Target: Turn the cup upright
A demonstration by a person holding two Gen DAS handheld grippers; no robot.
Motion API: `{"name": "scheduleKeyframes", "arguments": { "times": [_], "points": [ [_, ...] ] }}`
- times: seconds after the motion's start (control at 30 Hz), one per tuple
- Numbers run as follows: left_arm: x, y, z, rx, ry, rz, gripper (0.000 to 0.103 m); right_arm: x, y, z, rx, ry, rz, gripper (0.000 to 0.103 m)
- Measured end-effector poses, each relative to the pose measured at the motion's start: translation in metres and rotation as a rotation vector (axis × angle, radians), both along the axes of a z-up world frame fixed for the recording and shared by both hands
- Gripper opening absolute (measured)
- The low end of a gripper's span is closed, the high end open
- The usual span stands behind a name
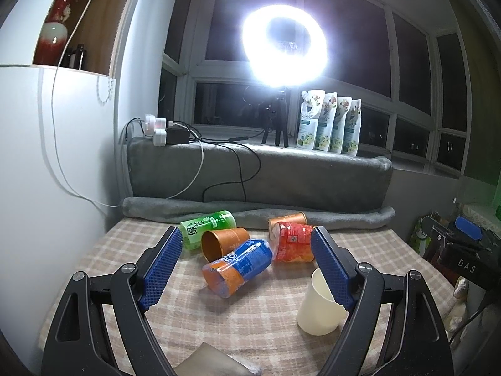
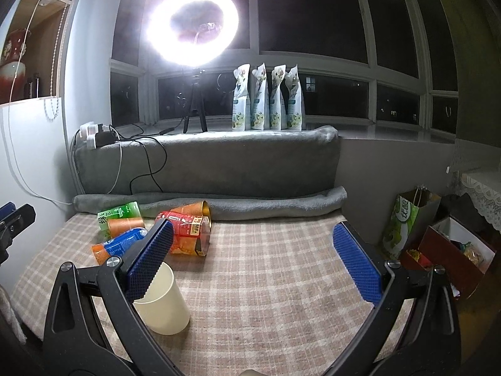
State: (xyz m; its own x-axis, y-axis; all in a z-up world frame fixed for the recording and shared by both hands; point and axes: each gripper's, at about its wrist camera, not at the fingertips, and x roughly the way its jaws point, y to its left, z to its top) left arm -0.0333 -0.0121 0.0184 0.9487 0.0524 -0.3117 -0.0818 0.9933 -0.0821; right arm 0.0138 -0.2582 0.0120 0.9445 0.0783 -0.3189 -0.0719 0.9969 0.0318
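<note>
A cream cup [image 1: 319,308] stands upright on the checked cloth [image 1: 256,322], mouth up. In the left wrist view it sits at the right, partly behind my right finger pad. In the right wrist view the cream cup [image 2: 164,304] stands at the lower left, partly behind the left finger. My left gripper [image 1: 247,238] is open and empty, above the cloth near the lying bottles. My right gripper [image 2: 250,235] is open and empty, to the right of the cup. Two copper cups lie on their sides: one [image 1: 222,242] by the green bottle, one [image 1: 288,218] at the back.
A green bottle [image 1: 206,225], a blue-orange bottle [image 1: 238,268] and a red-orange bottle [image 1: 292,241] lie on the cloth. A grey rolled blanket [image 1: 256,213] lines the back edge. A ring light [image 1: 285,44] and pouches [image 1: 328,125] stand on the sill. Bags and boxes [image 2: 438,244] stand right of the table.
</note>
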Motion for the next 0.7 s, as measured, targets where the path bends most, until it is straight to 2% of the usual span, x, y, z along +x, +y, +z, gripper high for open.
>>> {"name": "scheduleKeyframes", "arguments": {
  "times": [0.7],
  "points": [
    [0.0004, -0.0006, 0.0006, 0.006, 0.0, -0.006, 0.084, 0.0011, 0.0016, 0.0011, -0.009, 0.004, 0.012, 0.103]
  ]
}}
